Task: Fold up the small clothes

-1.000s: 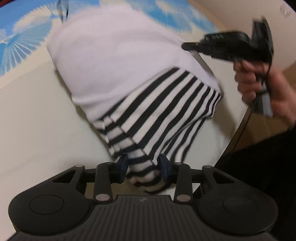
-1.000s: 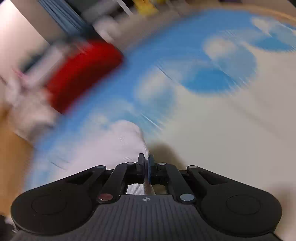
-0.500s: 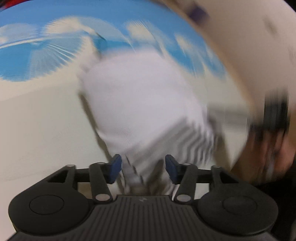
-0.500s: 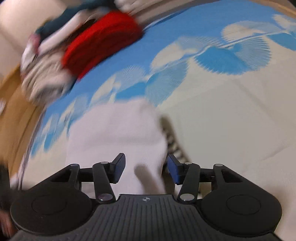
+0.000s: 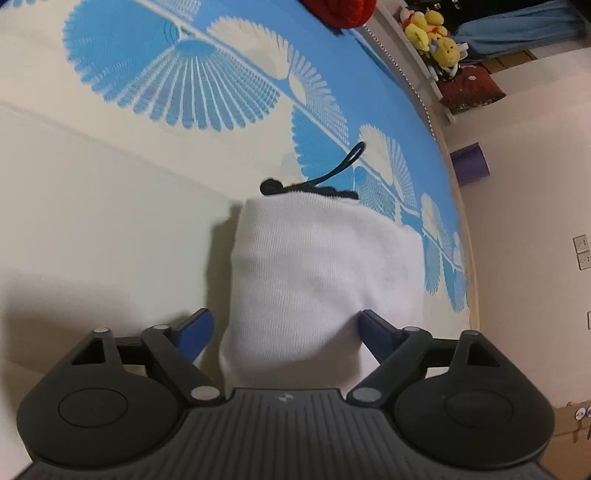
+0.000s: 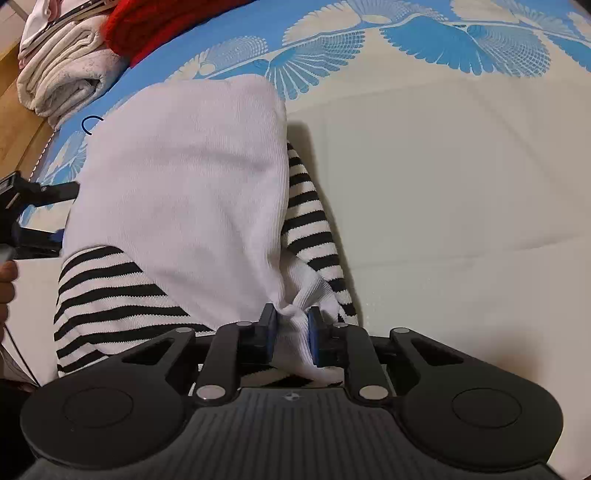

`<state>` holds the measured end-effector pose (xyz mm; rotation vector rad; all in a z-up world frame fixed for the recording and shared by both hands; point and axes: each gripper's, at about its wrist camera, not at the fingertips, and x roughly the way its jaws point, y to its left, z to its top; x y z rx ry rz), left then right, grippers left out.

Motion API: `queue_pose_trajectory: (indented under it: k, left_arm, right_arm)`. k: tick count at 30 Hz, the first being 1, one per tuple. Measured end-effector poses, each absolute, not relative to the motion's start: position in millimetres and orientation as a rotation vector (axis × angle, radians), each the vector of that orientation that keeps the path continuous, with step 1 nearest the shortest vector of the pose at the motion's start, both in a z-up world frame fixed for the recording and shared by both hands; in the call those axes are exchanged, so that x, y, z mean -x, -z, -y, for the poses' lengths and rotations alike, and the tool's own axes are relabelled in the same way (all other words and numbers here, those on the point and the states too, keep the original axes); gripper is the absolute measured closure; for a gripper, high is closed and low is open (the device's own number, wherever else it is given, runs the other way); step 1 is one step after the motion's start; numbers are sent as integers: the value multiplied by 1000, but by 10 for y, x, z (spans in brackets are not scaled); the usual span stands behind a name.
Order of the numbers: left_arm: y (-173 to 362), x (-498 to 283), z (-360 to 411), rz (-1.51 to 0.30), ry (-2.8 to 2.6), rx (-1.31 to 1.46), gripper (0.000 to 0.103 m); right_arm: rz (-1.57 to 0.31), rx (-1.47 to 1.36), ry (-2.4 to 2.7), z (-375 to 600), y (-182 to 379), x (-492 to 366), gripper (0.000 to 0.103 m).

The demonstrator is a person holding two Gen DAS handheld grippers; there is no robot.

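A small white garment with black-and-white striped sleeves [image 6: 184, 206] lies folded on the cream and blue bedspread [image 6: 424, 177]. My right gripper [image 6: 290, 330] is shut on a bunched white edge of it at the near end, striped sleeve beneath. In the left wrist view the white garment [image 5: 321, 266] fills the space between the wide-open fingers of my left gripper [image 5: 284, 332], which pinch nothing. A black cord loop [image 5: 332, 170] sticks out at its far edge. The left gripper's body shows at the left edge of the right wrist view [image 6: 22, 206].
A red knit item [image 6: 166, 26] and a folded cream towel [image 6: 62, 77] lie at the far left of the bed. Yellow plush toys [image 5: 432, 33] and a purple roll [image 5: 471, 164] sit beyond the bed edge. Wooden floor [image 6: 14, 129] lies to the left.
My left gripper let go of the striped sleeve, opened wide and moved to the garment's white part. My right gripper opened, shifted to the near edge and closed on the white fabric.
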<state>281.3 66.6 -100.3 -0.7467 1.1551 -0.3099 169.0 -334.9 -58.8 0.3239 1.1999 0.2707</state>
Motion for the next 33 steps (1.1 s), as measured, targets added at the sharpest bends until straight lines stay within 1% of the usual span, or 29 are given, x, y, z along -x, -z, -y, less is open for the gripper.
queue_pose_trajectory:
  k: [1, 2, 3, 4, 6, 8, 9, 11, 13, 14, 15, 17, 20, 23, 24, 25, 26, 28, 29, 30, 32, 33]
  left_arm:
    - [1024, -2779, -628, -1149, 330, 741, 14]
    - [1068, -2796, -584, -1146, 344, 728, 16]
    - [1115, -2822, -548, -1144, 350, 709, 27]
    - [1126, -2846, -518, -1141, 354, 688, 31]
    - [1081, -2895, -522, -1120, 377, 666, 54]
    - [949, -2943, -571, -1082, 401, 668, 65]
    - [854, -2954, -599, -1053, 405, 666, 66]
    - [643, -2956, -633, -994, 396, 583, 65]
    - [566, -2948, -682, -977, 350, 490, 57]
    - [574, -2948, -720, -986, 307, 474, 49]
    - [582, -2940, -750, -1001, 268, 464, 45]
    - [508, -2876, -766, -993, 226, 405, 45]
    - [210, -2593, -695, -923, 249, 317, 45]
    - [87, -2339, -515, -952, 322, 229, 45]
    - [73, -2245, -445, -962, 347, 183, 47]
    - [109, -2152, -364, -983, 373, 128, 49]
    - [200, -2067, -329, -1014, 384, 73, 54]
    - [559, -1949, -150, -1124, 361, -118, 54]
    - [692, -1905, -70, -1162, 353, -211, 51]
    - [704, -1882, -20, -1154, 358, -246, 51]
    - [627, -1904, -73, -1146, 364, -173, 51]
    - [613, -1906, -133, -1150, 361, -138, 49]
  right_arm:
    - [-1203, -340, -269, 3366, 598, -1697, 86]
    - [-1205, -353, -269, 3390, 617, -1703, 86]
    - [-1208, -362, -269, 3393, 635, -1714, 86]
    - [-1210, -365, -272, 3390, 640, -1715, 86]
    - [-1213, -378, -276, 3390, 633, -1708, 86]
    - [-1218, -411, -286, 3391, 628, -1712, 88]
    - [-1215, -450, -302, 3390, 615, -1712, 93]
    - [-1196, -501, -348, 3328, 566, -1708, 94]
    - [-1180, -517, -398, 3206, 523, -1705, 95]
    - [-1183, -519, -424, 3128, 519, -1709, 95]
    - [-1193, -503, -432, 3053, 528, -1715, 95]
    - [-1226, -457, -424, 2955, 570, -1729, 96]
    - [-1240, -434, -390, 2953, 565, -1755, 96]
    - [-1209, -435, -364, 2983, 500, -1780, 96]
    - [-1196, -430, -364, 2978, 471, -1780, 96]
    - [-1188, -427, -366, 2970, 442, -1767, 96]
    - [-1180, -424, -371, 2968, 428, -1755, 96]
    - [-1153, -430, -385, 2981, 368, -1742, 94]
    - [-1126, -446, -385, 3021, 329, -1749, 92]
    - [-1085, -472, -374, 3053, 276, -1759, 90]
    - [-995, -541, -369, 3148, 165, -1799, 90]
    - [-950, -578, -367, 3181, 125, -1826, 86]
